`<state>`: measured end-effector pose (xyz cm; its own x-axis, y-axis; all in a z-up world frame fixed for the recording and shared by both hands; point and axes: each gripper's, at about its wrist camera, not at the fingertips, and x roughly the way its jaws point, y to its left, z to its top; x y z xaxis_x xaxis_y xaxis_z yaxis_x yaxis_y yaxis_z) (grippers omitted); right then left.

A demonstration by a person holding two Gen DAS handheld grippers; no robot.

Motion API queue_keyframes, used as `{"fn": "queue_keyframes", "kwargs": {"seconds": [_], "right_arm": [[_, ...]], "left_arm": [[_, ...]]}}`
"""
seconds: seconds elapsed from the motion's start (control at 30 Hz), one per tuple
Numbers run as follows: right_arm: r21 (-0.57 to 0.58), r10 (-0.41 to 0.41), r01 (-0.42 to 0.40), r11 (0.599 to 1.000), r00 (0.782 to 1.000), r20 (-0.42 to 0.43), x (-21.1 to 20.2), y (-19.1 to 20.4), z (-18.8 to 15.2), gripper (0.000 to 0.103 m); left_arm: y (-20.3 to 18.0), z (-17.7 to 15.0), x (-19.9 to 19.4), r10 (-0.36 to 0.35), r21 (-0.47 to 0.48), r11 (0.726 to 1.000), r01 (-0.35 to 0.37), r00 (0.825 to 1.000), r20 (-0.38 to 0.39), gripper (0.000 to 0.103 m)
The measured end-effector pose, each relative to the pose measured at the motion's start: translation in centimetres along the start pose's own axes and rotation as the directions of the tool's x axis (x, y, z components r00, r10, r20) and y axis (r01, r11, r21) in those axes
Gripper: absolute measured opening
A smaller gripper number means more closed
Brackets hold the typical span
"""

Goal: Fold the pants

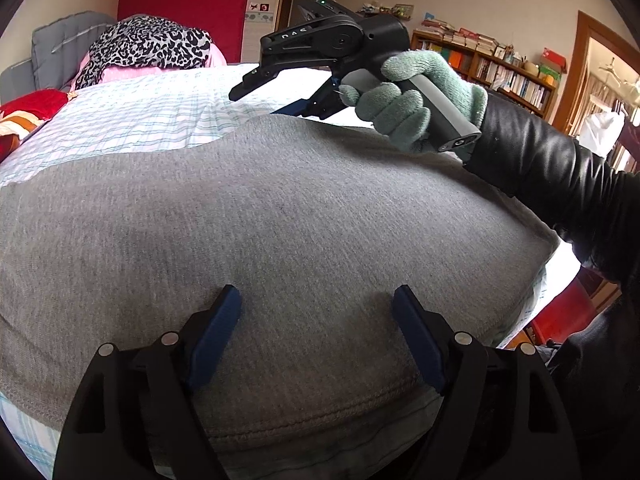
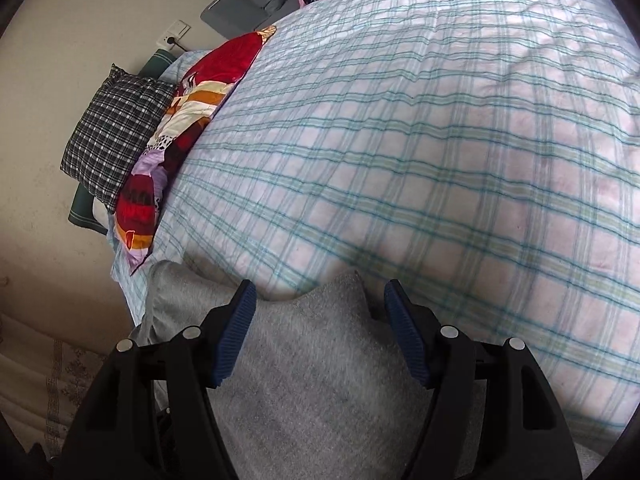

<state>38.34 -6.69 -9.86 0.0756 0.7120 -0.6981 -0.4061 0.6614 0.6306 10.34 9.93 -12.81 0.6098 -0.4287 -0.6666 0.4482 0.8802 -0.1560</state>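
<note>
Pants [image 1: 280, 208] flat on bed [image 2: 440, 140], pillows [image 2: 116, 140] at left edge, bookshelf [image 1: 492, 64] behind

one pair of grey pants [image 1: 280, 208] lies on one bed with a checked sheet [image 2: 420, 140], and two grippers show, the left gripper [image 1: 316, 336] and the right gripper [image 2: 320, 332]. one gloved hand [image 1: 412, 96] shows, with one black-and-white checked pillow [image 2: 116, 136]. one leopard-print cloth [image 1: 148, 46], one bookshelf [image 1: 492, 68].

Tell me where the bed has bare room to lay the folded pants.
Bare checked sheet spreads beyond the grey pants, bordered by the red patterned quilt along one edge and the pink and leopard bedding at the far end. It is crowded along that quilt edge, beside the checked pillow.
</note>
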Motion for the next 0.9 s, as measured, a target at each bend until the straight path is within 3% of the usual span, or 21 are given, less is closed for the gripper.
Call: {"fn": "queue_keyframes", "kwargs": {"seconds": [0.23, 0.5, 0.67, 0.8, 0.9], "right_arm": [[-0.073, 0.020, -0.022, 0.997, 1.000, -0.018, -1.1, 1.8, -2.6, 0.069], [-0.250, -0.047, 0.042, 0.967, 0.999, -0.012, -1.1, 4.8, -5.9, 0.069], [-0.324, -0.085, 0.091, 0.942, 0.996, 0.033, -0.4, 5.7, -6.9, 0.078], [-0.329, -0.091, 0.109, 0.938, 0.993, 0.070, 0.3, 5.8, -5.9, 0.081], [-0.241, -0.051, 0.059, 0.969, 0.998, 0.042, 1.3, 4.4, -3.7, 0.083]], "left_arm": [[0.0, 0.0, 0.0, 0.004, -0.001, 1.000, -0.004, 1.000, 0.001, 0.078], [0.1, 0.0, 0.1, 0.003, 0.001, 1.000, -0.003, 1.000, 0.003, 0.078], [0.1, 0.0, 0.1, 0.005, 0.003, 1.000, -0.005, 1.000, 0.002, 0.078], [0.1, 0.0, 0.1, 0.005, 0.003, 1.000, -0.005, 1.000, 0.002, 0.078], [0.1, 0.0, 0.1, 0.005, 0.002, 1.000, -0.005, 1.000, 0.003, 0.078]]}}
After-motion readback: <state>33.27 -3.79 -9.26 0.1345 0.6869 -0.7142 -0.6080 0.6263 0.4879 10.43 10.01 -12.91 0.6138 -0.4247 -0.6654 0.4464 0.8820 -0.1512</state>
